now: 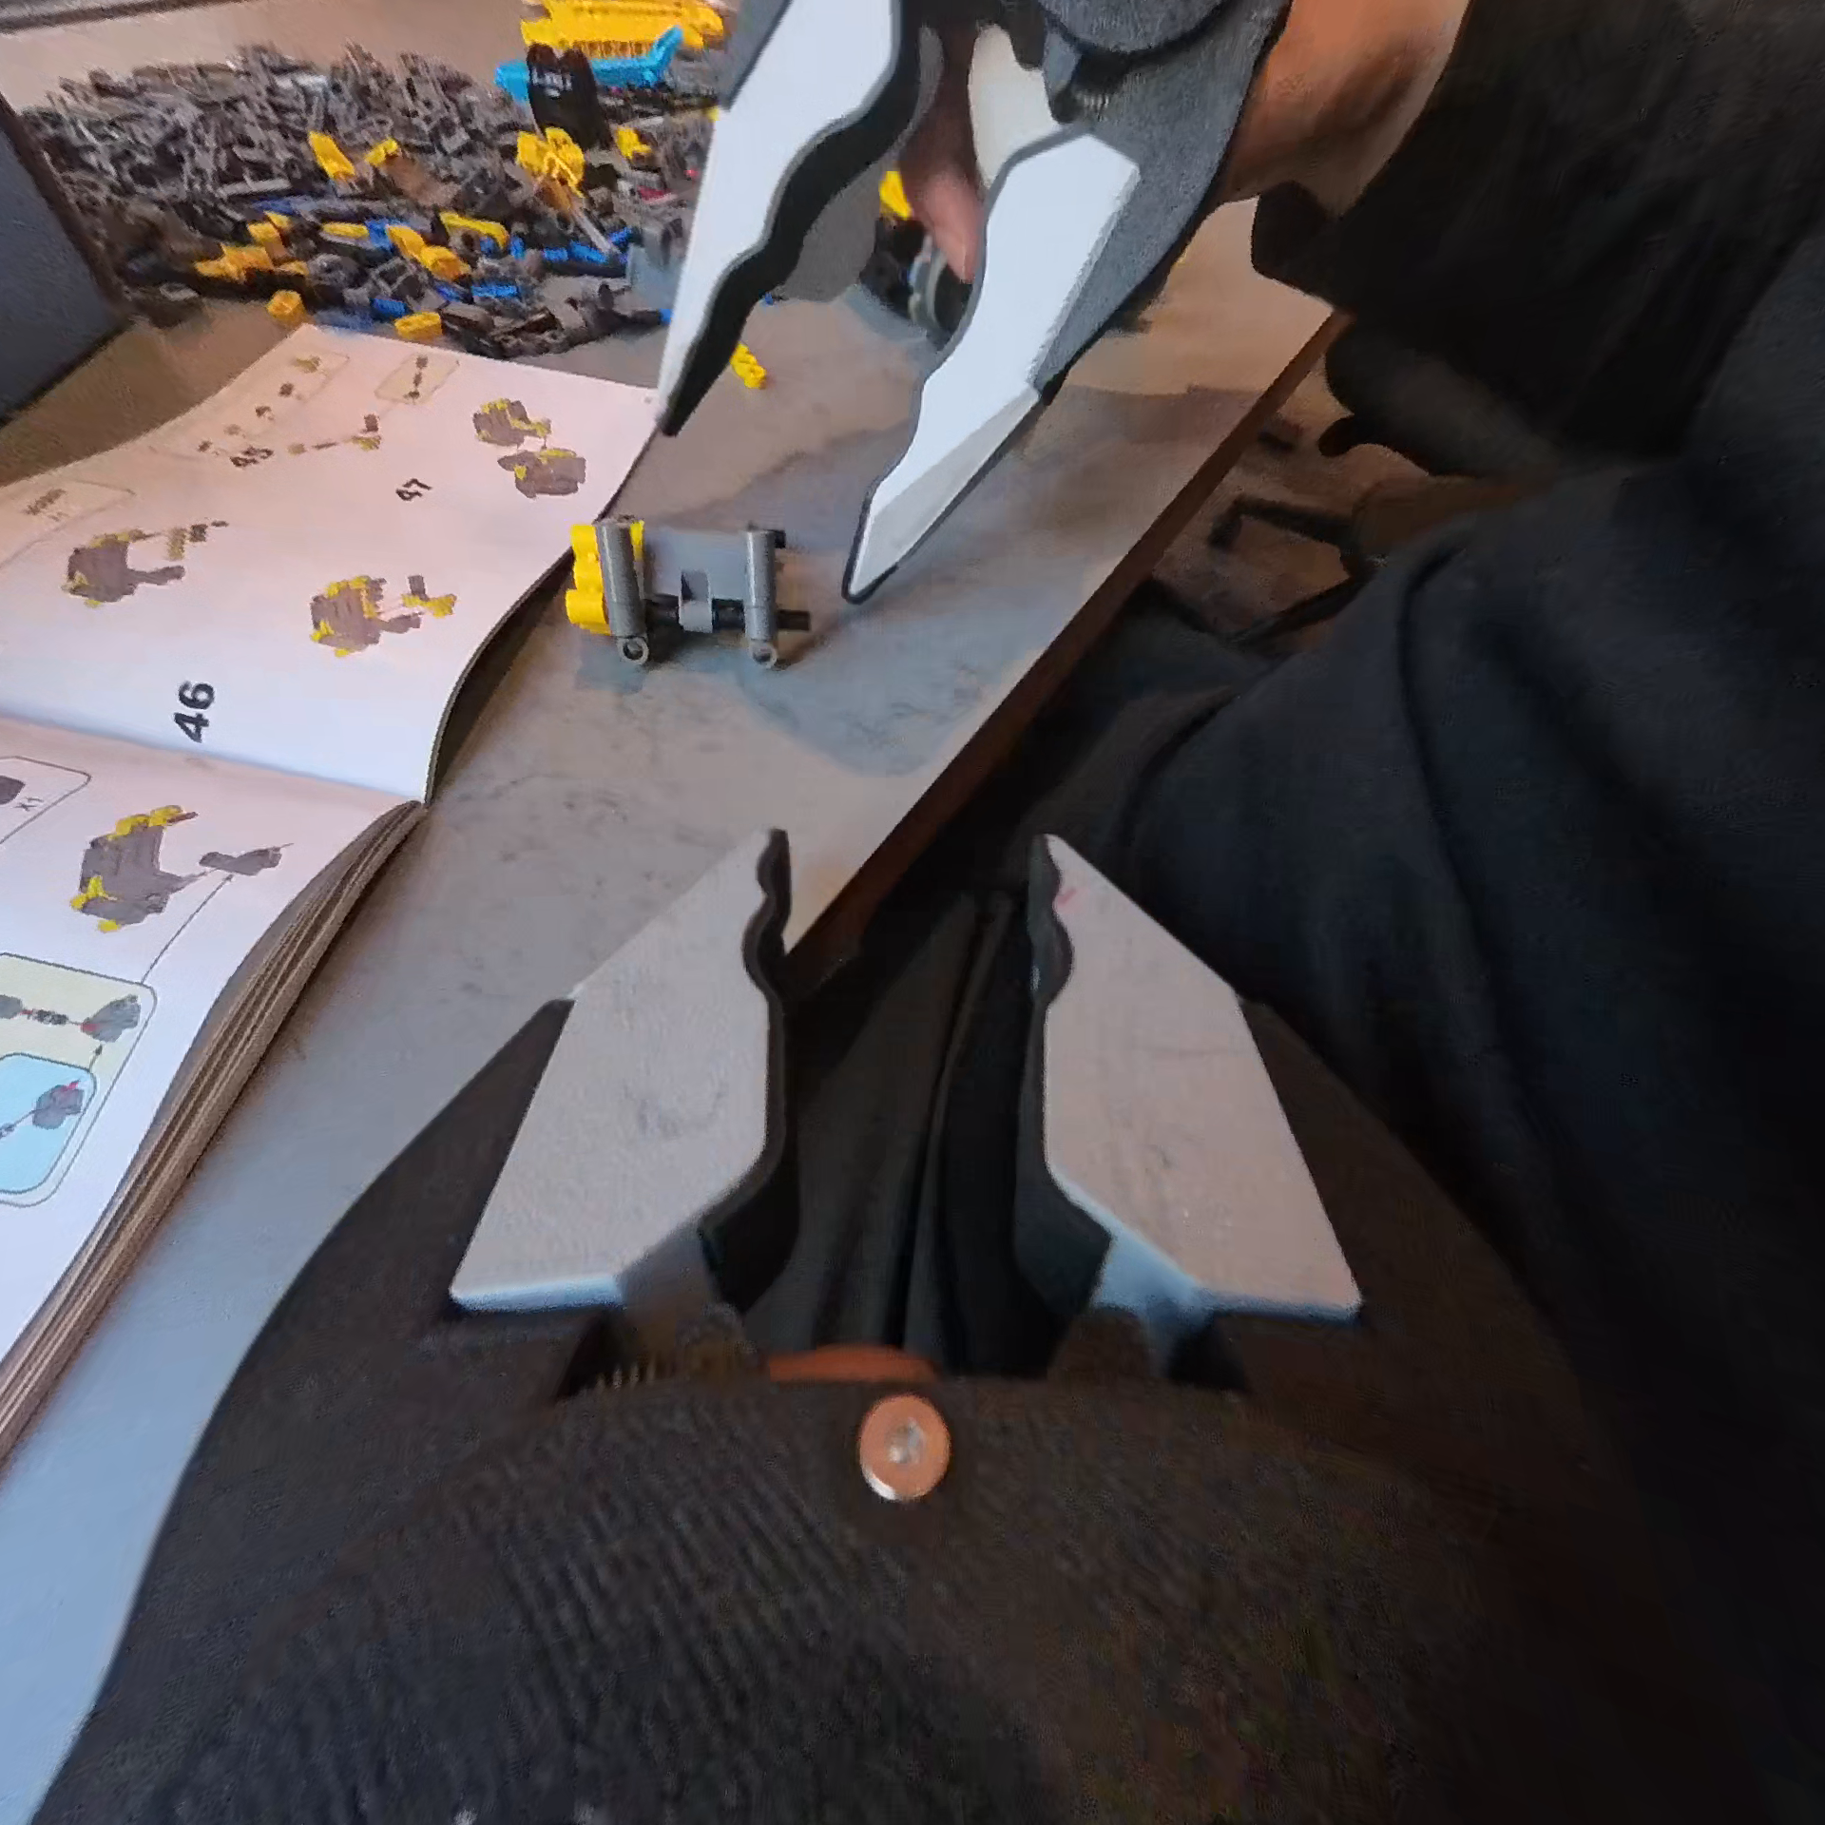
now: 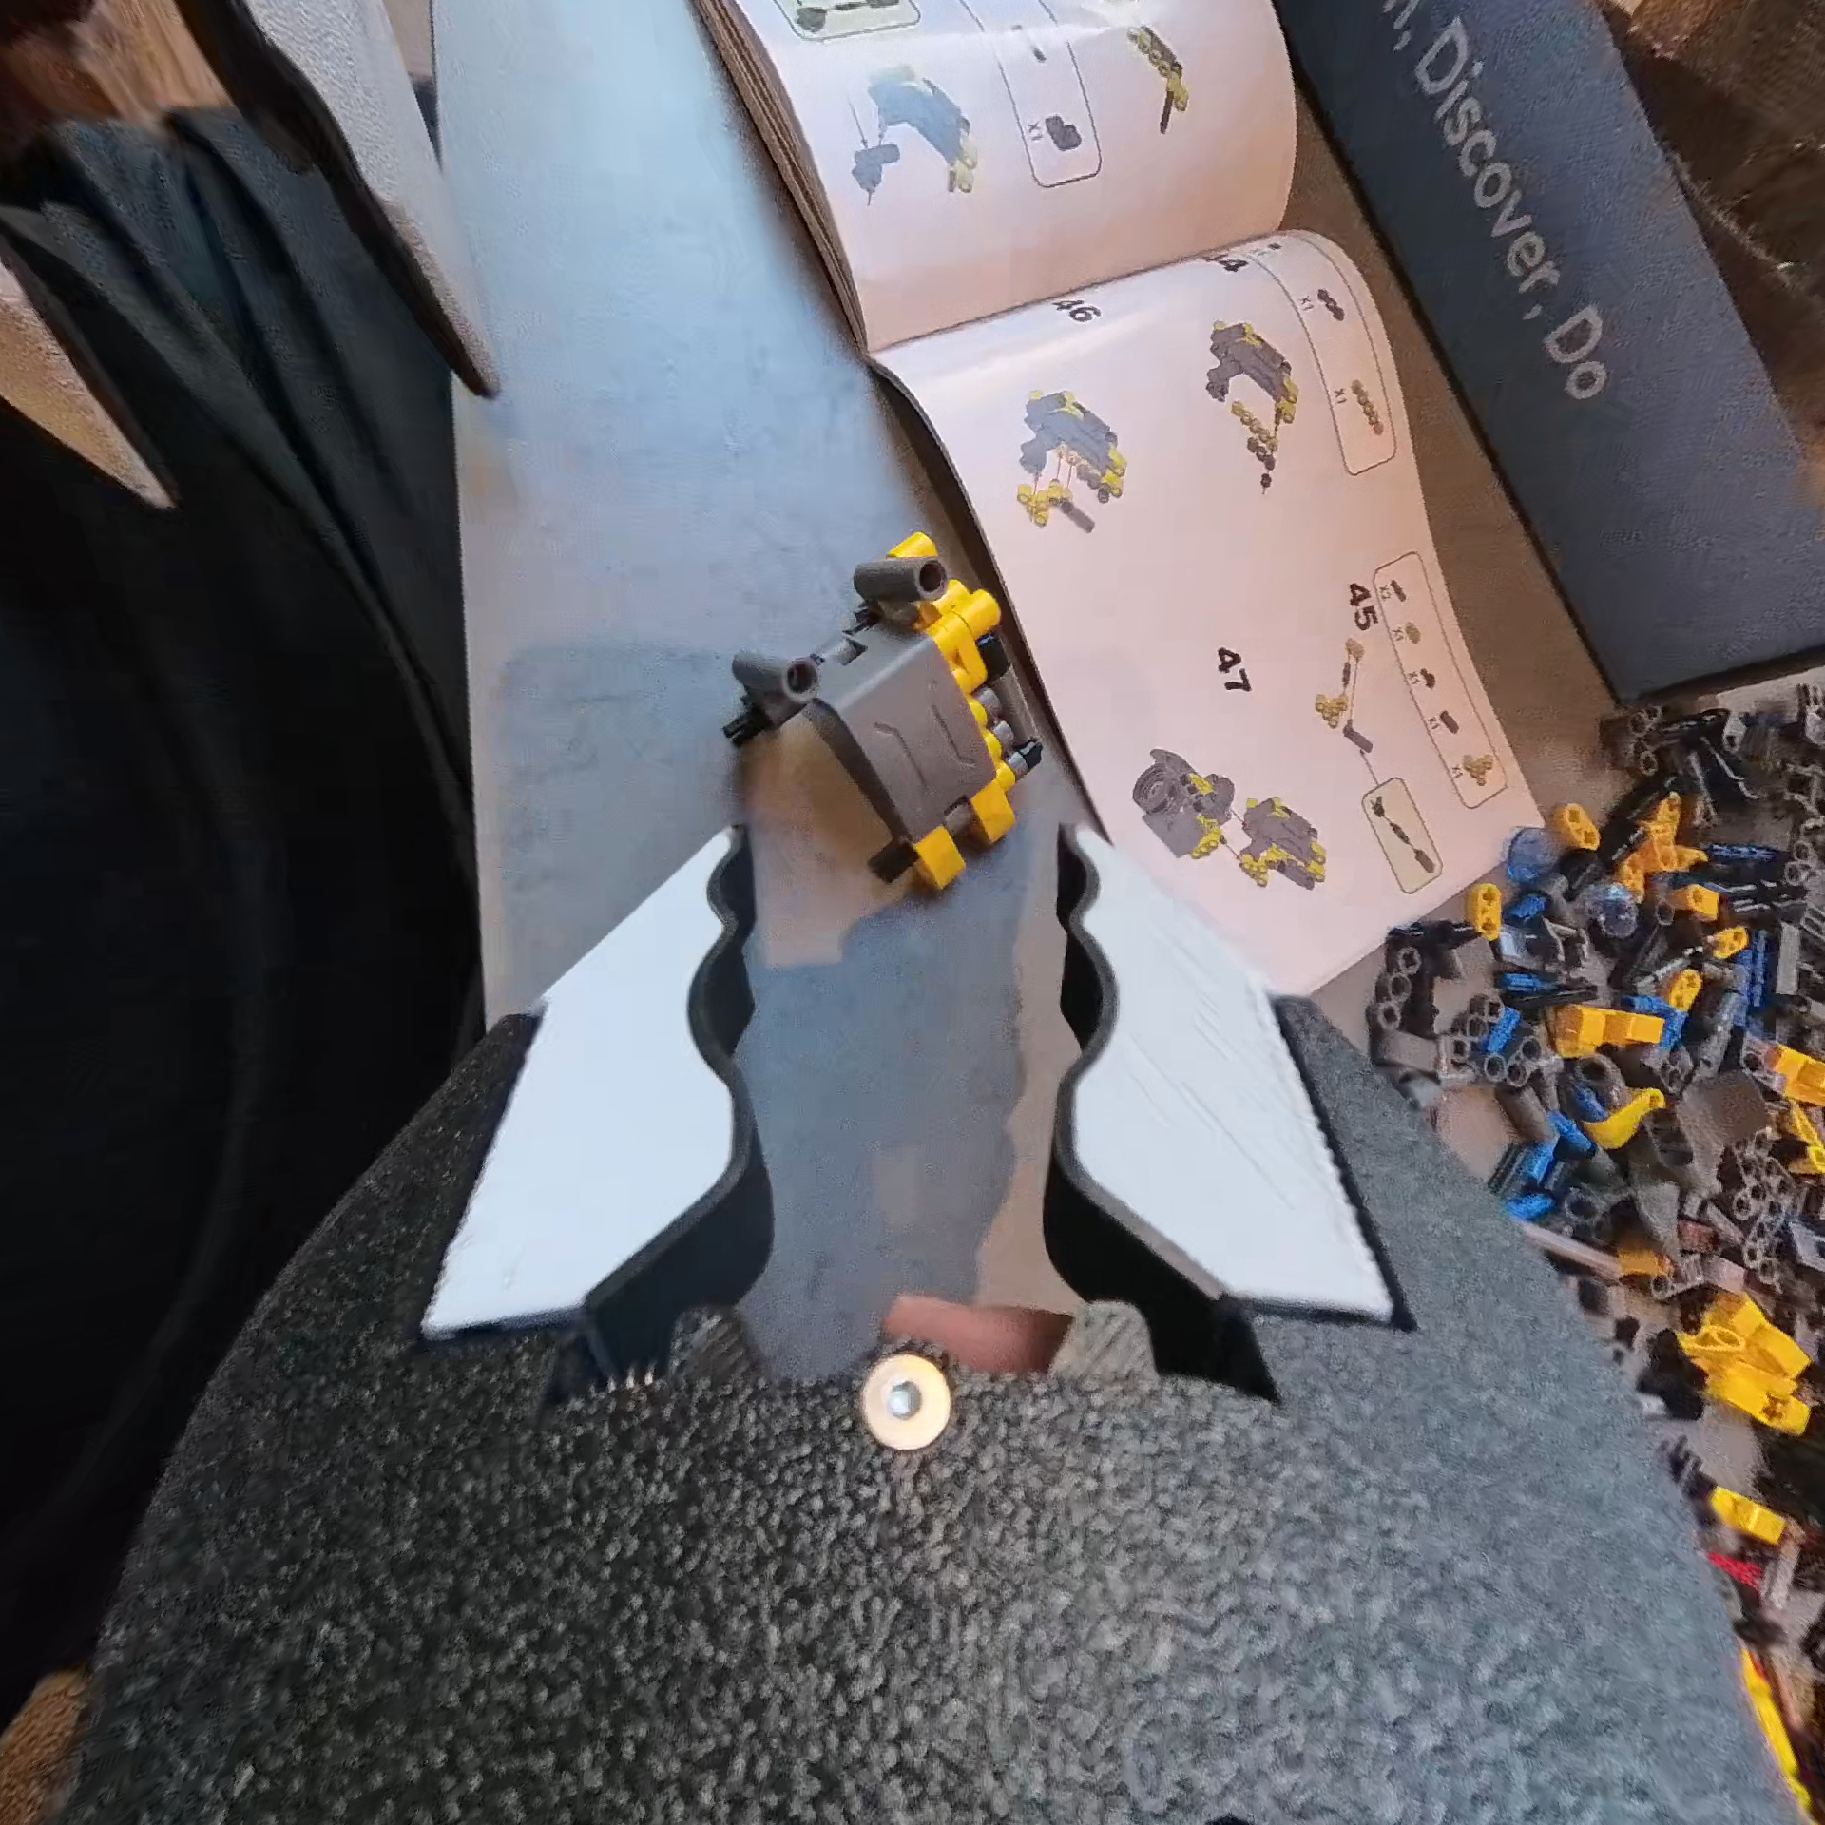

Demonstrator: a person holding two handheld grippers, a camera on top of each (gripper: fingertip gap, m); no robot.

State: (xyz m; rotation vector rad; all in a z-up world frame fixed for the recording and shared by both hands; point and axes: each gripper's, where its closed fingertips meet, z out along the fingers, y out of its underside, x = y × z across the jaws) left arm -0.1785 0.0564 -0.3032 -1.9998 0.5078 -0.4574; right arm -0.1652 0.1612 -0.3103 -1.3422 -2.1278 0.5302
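A small grey and yellow brick assembly lies on the grey table beside the edge of an open instruction booklet. My right gripper is open and empty, tilted down over the assembly. In the right wrist view the assembly sits just ahead of the right gripper, its near end level with the fingertips, untouched. My left gripper is open and empty, held over the table's near edge in front of dark clothing. It also shows in the right wrist view at upper left.
A large pile of loose grey, blue and yellow parts lies at the far side; it also shows in the right wrist view. The booklet lies open there too, with a dark box behind it. The table edge runs diagonally.
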